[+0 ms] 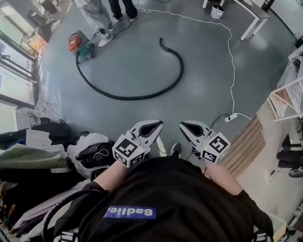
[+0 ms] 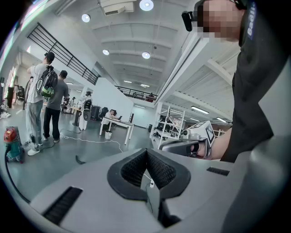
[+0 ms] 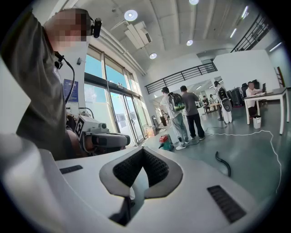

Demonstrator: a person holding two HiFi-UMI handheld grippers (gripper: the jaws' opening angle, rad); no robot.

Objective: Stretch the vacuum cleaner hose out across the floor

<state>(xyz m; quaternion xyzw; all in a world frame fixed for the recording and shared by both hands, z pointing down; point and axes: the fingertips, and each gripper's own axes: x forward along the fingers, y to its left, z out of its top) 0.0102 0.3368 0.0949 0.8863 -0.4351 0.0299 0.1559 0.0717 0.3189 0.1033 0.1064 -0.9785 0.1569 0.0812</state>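
The black vacuum hose [image 1: 142, 96] lies in a wide curl on the grey floor. It runs from the red and teal vacuum cleaner [image 1: 78, 46] round to its free end [image 1: 162, 42]. Both grippers are held close to my chest, far from the hose. The left gripper [image 1: 154, 125] is shut with nothing in it, and so is the right gripper [image 1: 185, 125]. The left gripper view shows its shut jaws [image 2: 146, 152], the hose end [image 2: 79, 160] and the vacuum cleaner [image 2: 12, 143]. The right gripper view shows its shut jaws [image 3: 143, 154], the hose end [image 3: 223, 163] and the vacuum cleaner [image 3: 166, 144].
A white cable [image 1: 230, 56] winds over the floor to a power strip [image 1: 231, 117]. Two people [image 1: 102, 19] stand beside the vacuum cleaner. A white table [image 1: 251, 14] is at the far right. Bags and clothes [image 1: 90, 151] are piled at my left, wooden boards [image 1: 246, 146] at my right.
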